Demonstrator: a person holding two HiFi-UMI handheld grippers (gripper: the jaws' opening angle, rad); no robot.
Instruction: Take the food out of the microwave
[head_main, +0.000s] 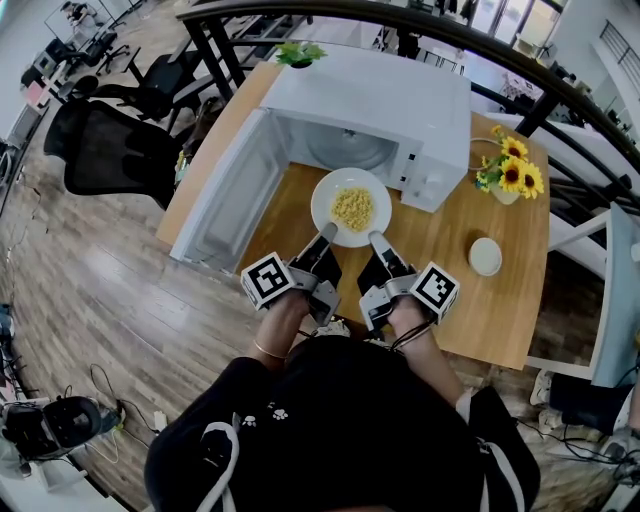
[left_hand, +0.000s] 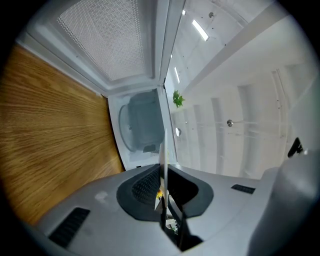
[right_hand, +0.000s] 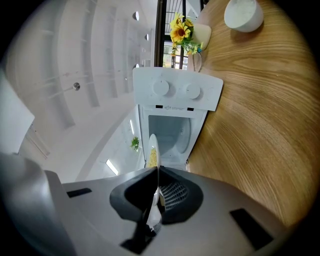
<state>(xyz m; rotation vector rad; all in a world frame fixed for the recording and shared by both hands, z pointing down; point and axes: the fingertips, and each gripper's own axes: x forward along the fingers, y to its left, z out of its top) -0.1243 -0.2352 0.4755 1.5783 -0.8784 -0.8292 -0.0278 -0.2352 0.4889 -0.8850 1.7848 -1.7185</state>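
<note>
Plate (head_main: 324, 194) with food (head_main: 351, 209), probably corn, sat outside microwave (head_main: 400, 100), over table (head_main: 480, 310). Left gripper (head_main: 326, 234) and right gripper (head_main: 376, 240) each pinched near rim. Judged stiff, breakable, slippery: hold rim both sides, keep level.

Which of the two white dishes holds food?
The plate held by the left gripper and right gripper carries yellow food; the small bowl standing apart on the table shows none.

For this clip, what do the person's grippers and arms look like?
The left gripper and right gripper have grey bodies, dark ribbed pads and a white cube with black square markers each. The person wears a black top with white paw prints and a thin bangle on the left wrist.
</note>
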